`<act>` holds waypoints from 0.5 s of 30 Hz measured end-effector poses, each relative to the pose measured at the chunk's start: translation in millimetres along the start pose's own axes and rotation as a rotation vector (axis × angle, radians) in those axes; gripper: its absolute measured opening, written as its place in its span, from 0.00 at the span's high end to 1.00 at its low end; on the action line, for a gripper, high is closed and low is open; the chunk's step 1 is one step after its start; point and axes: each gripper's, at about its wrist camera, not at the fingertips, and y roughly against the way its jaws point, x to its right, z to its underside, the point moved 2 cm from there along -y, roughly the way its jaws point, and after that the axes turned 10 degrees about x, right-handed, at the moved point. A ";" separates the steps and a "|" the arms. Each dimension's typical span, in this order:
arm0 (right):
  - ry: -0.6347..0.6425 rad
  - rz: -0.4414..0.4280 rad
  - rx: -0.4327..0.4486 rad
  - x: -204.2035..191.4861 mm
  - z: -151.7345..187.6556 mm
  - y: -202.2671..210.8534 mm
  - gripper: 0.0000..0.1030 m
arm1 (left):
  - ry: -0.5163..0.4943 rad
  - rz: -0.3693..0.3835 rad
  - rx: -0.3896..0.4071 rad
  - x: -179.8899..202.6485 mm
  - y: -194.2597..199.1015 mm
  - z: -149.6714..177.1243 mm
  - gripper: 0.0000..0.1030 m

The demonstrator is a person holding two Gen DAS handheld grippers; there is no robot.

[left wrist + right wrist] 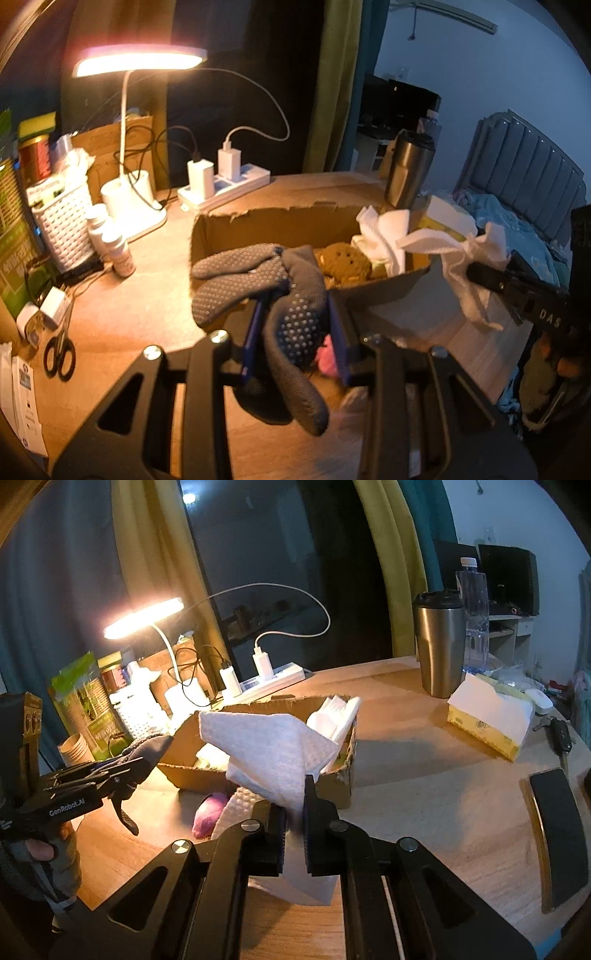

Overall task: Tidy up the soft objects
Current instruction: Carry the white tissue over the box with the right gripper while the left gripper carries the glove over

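Observation:
My left gripper (297, 325) is shut on a grey dotted glove (258, 280) and holds it at the near rim of an open cardboard box (258, 218). The glove's fingers hang over the box's front left corner. My right gripper (294, 812) is shut on a white paper towel (273, 749) and holds it at the box's (332, 779) near right corner. Inside the box lie a brown knitted piece (345, 264) and white tissues (384, 236). A pink soft object (208, 812) lies on the table in front of the box; it also shows in the left wrist view (328, 356).
A lit desk lamp (136, 62), power strip (225, 184), white basket (66, 221), bottles (118, 247) and scissors (59, 354) stand left. A steel tumbler (439, 642), tissue box (487, 716), water bottle (474, 613) and phone (557, 842) are right.

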 end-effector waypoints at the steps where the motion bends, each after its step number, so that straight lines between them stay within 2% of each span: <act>1: -0.003 -0.002 0.001 2.6 -1.1 -1.4 0.92 | -0.002 0.000 0.002 2.0 -1.9 -2.1 0.67; 15: -0.040 -0.001 0.023 38.3 -12.1 -13.4 0.92 | -0.019 -0.002 -0.009 21.0 -42.4 -22.0 0.67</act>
